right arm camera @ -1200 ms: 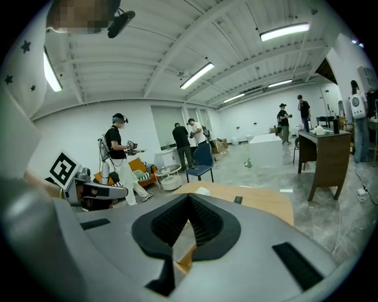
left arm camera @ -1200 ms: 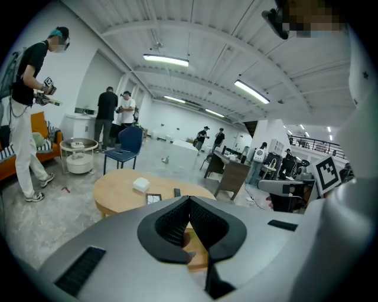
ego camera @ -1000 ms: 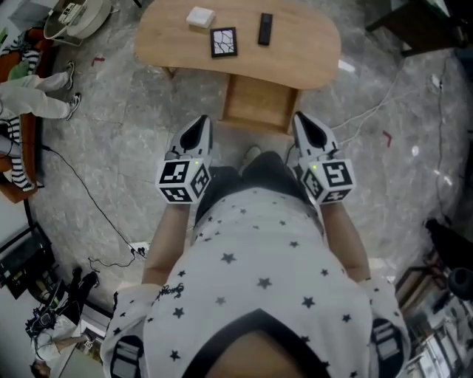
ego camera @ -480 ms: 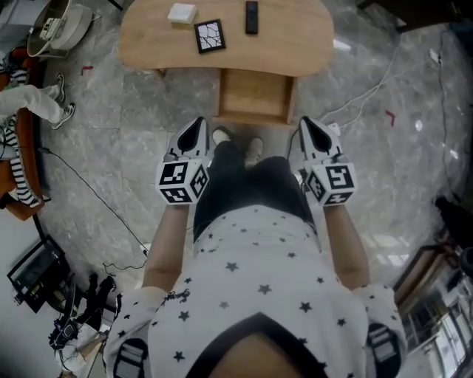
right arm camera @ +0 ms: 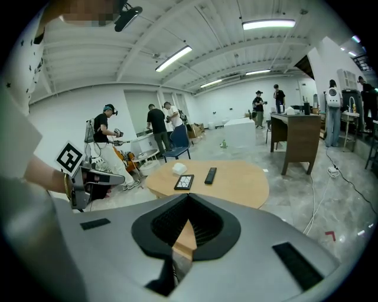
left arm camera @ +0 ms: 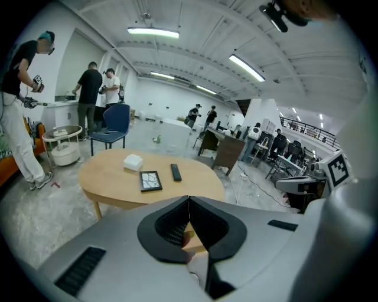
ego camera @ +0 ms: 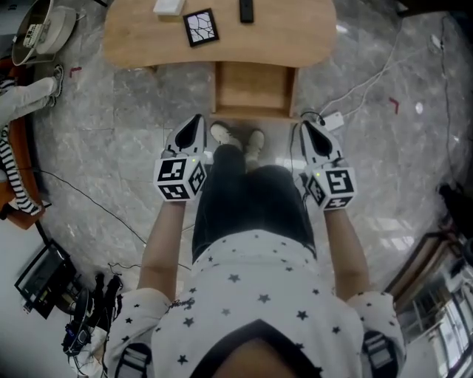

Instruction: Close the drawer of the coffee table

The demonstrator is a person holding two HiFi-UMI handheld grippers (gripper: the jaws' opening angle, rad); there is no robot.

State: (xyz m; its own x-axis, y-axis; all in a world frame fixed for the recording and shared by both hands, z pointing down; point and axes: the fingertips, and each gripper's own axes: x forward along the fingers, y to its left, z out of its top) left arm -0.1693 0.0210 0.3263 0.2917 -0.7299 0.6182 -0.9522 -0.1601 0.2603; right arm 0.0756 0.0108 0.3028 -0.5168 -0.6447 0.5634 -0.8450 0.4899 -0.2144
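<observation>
Head view shows the approach: left claw (ego camera: 194, 125) and right claw (ego camera: 305, 129), both pinched shut and empty, hang short of the one open drawer (ego camera: 253, 88), jutting from the table (ego camera: 303, 40) ahead between them. Next, a claw tip should meet its front and push. Farther ahead lie one remote (ego camera: 246, 10), one dark tile (ego camera: 201, 27), one white box (ego camera: 168, 7).

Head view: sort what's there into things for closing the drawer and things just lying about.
Job: open drawer, coffee table, left gripper, right gripper, both shut.
Lying about: remote, white box, black-framed tile, white adapter on the floor.
</observation>
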